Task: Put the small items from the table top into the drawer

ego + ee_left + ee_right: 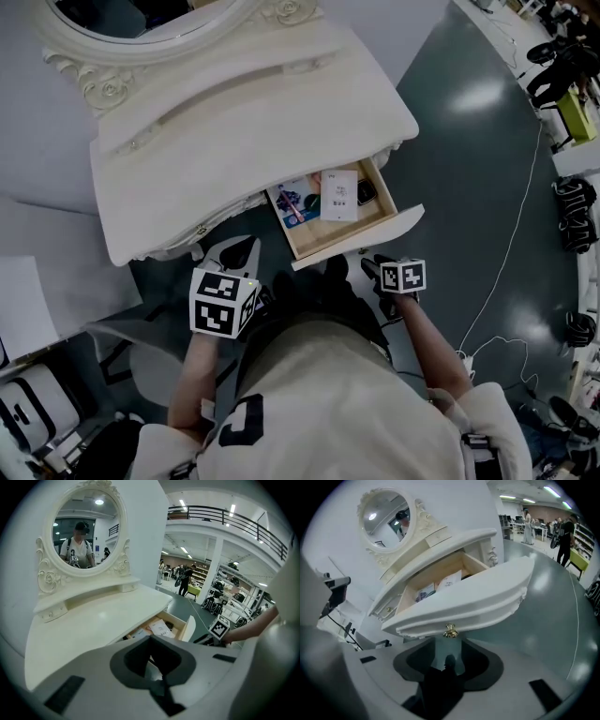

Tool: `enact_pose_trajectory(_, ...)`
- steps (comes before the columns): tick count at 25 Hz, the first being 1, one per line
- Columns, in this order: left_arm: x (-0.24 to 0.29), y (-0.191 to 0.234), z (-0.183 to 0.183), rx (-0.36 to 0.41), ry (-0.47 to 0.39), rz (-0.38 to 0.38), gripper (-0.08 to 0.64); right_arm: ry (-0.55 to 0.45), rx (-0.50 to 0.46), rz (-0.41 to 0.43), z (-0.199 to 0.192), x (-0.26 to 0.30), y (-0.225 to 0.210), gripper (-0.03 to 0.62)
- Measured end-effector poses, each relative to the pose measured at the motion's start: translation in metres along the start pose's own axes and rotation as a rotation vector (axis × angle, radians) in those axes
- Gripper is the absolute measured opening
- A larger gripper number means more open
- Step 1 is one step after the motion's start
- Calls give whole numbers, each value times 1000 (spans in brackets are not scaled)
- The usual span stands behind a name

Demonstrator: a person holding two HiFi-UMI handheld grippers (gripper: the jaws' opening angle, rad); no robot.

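The drawer (361,237) is a stiff, cream-fronted wooden box, pulled out beneath the table top (253,131). It should slide easily if taken by its small gold knob (450,631). Inside lie thin, light items: a white card (338,196) and a photo card (292,202). The right gripper (447,660) stands released just short of the knob. The left gripper (158,681) is clenched on nothing.

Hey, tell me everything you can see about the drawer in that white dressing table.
The drawer stands pulled out from under the white tabletop. Its curved front is white with moulded edges and a small gold knob; the inner walls and bottom look like pale bare wood. Inside lie a white card, a picture card and a small dark thing. The right gripper hovers open just before the knob, not touching it.
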State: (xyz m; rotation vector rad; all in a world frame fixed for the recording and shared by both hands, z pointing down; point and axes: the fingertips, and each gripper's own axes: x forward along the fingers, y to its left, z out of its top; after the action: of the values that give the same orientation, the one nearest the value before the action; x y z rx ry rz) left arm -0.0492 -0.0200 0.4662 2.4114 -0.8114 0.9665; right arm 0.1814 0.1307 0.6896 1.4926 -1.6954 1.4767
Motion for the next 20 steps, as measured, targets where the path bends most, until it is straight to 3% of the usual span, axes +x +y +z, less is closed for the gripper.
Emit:
enact_pose_trajectory(8, -3, 2, -6, -35, 23, 39, 52, 24, 63, 17, 19, 26, -9, 182)
enact_pose_trajectory(11, -2, 2, -7, -53, 29, 57, 52, 47, 23, 22, 20, 33, -8, 143)
enact_pose_trajectory(20, 3, 1, 0, -82, 41, 96, 52, 52, -27, 45, 46, 47, -2, 140)
